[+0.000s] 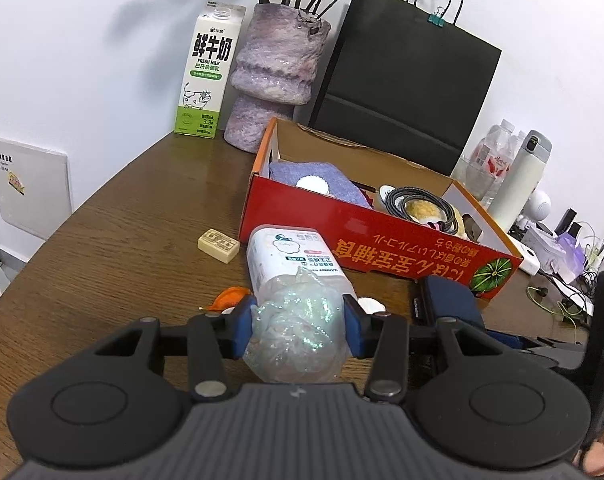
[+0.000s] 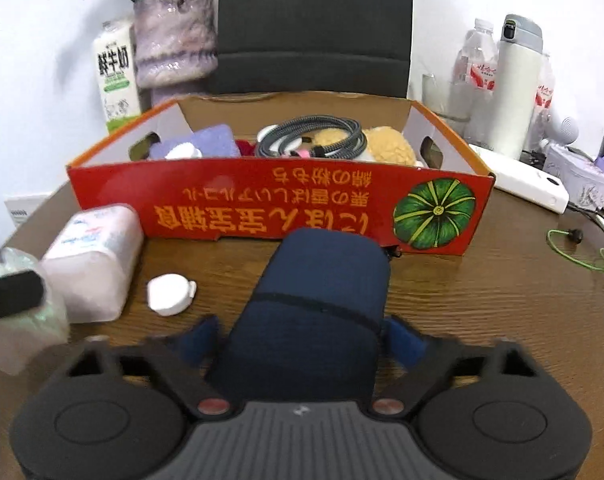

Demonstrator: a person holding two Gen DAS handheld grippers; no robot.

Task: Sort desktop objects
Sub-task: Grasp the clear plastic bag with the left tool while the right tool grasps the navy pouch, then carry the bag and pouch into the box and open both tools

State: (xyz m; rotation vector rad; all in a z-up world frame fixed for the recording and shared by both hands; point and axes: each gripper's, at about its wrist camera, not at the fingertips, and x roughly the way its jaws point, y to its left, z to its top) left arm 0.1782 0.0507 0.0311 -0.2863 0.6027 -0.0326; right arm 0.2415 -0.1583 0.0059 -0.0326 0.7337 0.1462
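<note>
My left fingers point(image 1: 298, 326) were clamped on the crinkly end of the plastic pack point(image 1: 296, 280); my right fingers point(image 2: 302, 344) straddled the navy pouch point(image 2: 317, 304), apparently not yet gripping. Beyond both stood the red box point(image 2: 278, 208) on the worktop point(image 1: 122, 240). I judged the slick wrap could slip, or the pouch snag the box wall.

Red box point(image 2: 238, 184) with yellow lettering, navy pouch point(image 2: 321, 292), purple mottled vase point(image 1: 270, 68).
</note>
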